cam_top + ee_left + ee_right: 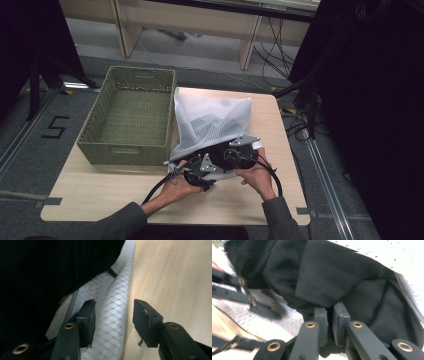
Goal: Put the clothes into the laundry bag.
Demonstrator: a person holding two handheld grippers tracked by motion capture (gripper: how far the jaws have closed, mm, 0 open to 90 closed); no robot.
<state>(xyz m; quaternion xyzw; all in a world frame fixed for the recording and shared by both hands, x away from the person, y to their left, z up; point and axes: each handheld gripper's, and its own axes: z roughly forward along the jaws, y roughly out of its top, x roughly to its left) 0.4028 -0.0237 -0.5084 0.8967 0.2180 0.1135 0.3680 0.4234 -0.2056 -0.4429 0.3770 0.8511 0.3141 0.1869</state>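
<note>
A light wooden table carries everything. On its far left part stands a rectangular olive-green woven basket, its inside bare. Just beside the basket, toward the right edge, lies a white mesh laundry bag — its open mouth faces the near edge, and a black fabric garment sits in that mouth.

The person's two hands hold the grippers at the mouth of the bag. The left gripper is above the white mesh next to the bare wood; its jaws stand well apart and hold nothing. The right gripper has its jaws almost together, with only a thin slit between them. They press against a fold of the black garment — whether cloth is really pinched there, I cannot tell.
</note>
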